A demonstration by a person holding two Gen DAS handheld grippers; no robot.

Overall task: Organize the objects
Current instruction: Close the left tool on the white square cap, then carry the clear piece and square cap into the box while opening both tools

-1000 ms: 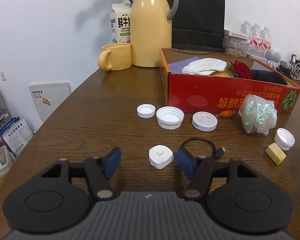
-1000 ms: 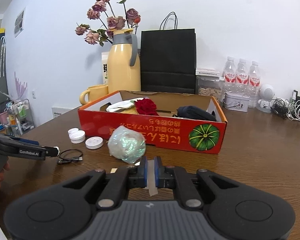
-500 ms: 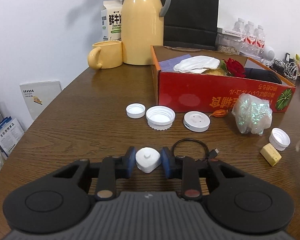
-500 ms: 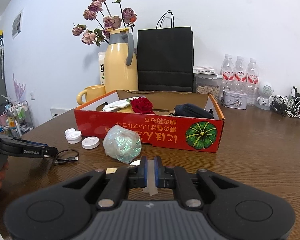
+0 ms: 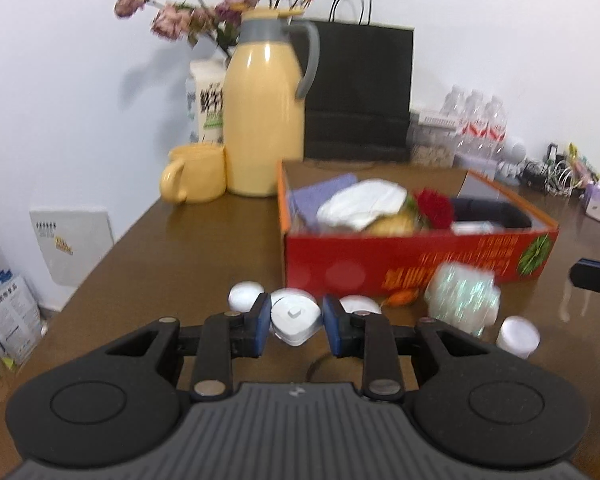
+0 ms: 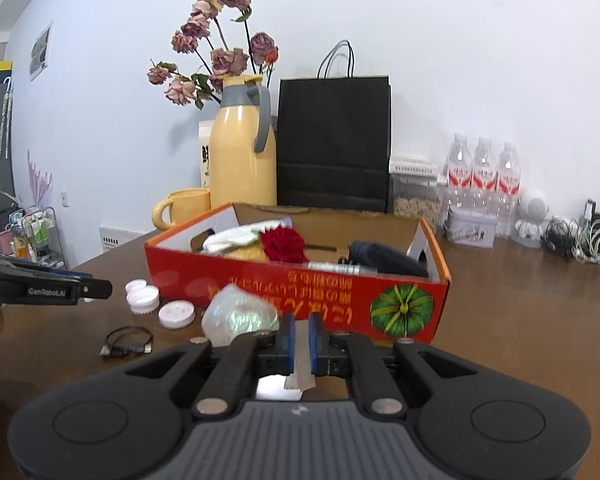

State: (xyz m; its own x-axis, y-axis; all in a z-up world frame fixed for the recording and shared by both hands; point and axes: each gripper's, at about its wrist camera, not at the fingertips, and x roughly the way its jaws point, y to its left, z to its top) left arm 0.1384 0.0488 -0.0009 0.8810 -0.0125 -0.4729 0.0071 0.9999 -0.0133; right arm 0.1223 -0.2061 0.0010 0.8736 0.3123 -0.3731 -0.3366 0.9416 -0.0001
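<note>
My left gripper [image 5: 294,317] is shut on a small white rounded-triangle piece [image 5: 296,326] and holds it a little above the wooden table. In the right wrist view the left gripper's fingers [image 6: 96,289] show side-on at the left edge. The red cardboard box [image 5: 380,258] stands just beyond, with a white cloth, a red flower and dark items inside. My right gripper [image 6: 301,338] is shut on a thin pale strip [image 6: 300,374] in front of the red cardboard box [image 6: 292,284]. White caps [image 5: 244,295] and a crumpled shiny wrapper [image 5: 460,300] lie by the box's front wall.
A black cable [image 6: 126,342] lies on the table left of the wrapper [image 6: 236,316]. Behind the box stand a yellow jug [image 5: 260,120] with dried flowers, a yellow mug [image 5: 196,180], a black paper bag [image 5: 360,92] and water bottles [image 6: 484,184]. The table edge runs along the left.
The left gripper's jaws closed on the white piece, then lifted it off the table, with the view tipping upward. The right gripper stayed shut on its strip, nearly still.
</note>
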